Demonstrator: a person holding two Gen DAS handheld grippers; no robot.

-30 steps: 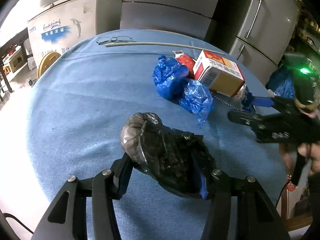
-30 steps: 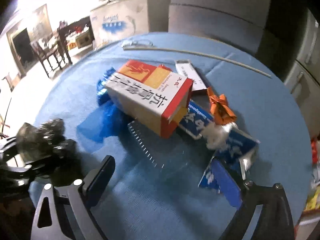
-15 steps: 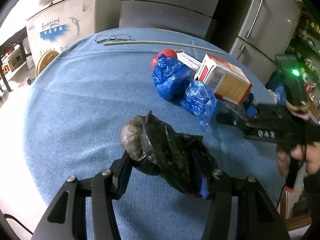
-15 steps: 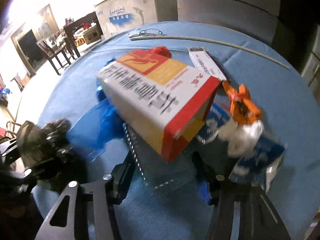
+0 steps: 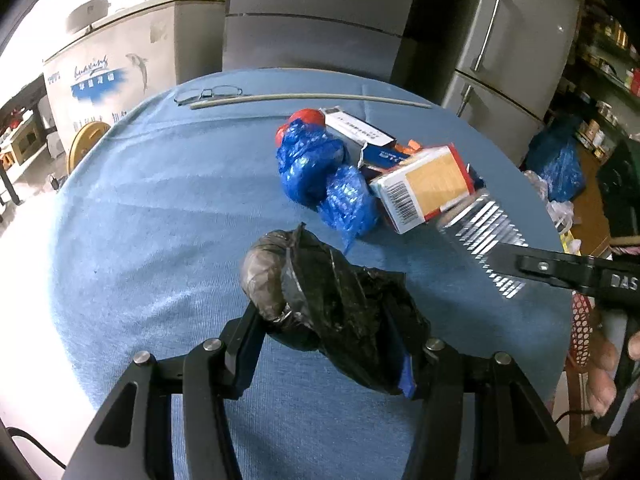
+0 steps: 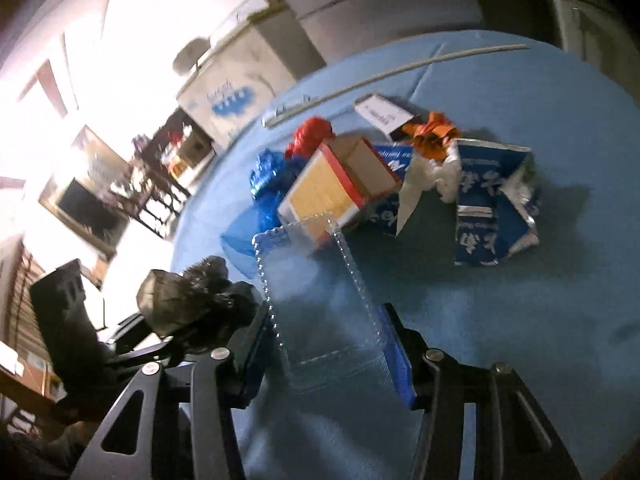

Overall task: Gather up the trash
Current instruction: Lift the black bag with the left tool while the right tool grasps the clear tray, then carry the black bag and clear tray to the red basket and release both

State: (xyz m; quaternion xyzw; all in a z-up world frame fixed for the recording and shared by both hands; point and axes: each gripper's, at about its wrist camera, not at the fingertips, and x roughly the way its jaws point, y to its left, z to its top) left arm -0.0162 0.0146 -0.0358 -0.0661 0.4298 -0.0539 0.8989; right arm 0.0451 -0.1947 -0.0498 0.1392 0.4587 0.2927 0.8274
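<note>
- Left gripper is clamped on the black bag; right gripper grips a clear plastic tray.
- Carton, blue bags and wrappers remain near the table's far edge.

From my left claw, the bag it grips sits nearest on the surface. Beyond it, right of centre, the wrapped bundles lie left of the carton, touching it. Behind those lies a flat box. At the far edge lie a long rod and spectacles. My right claw grips a plastic tray to the right, its far end just before the carton.
</note>
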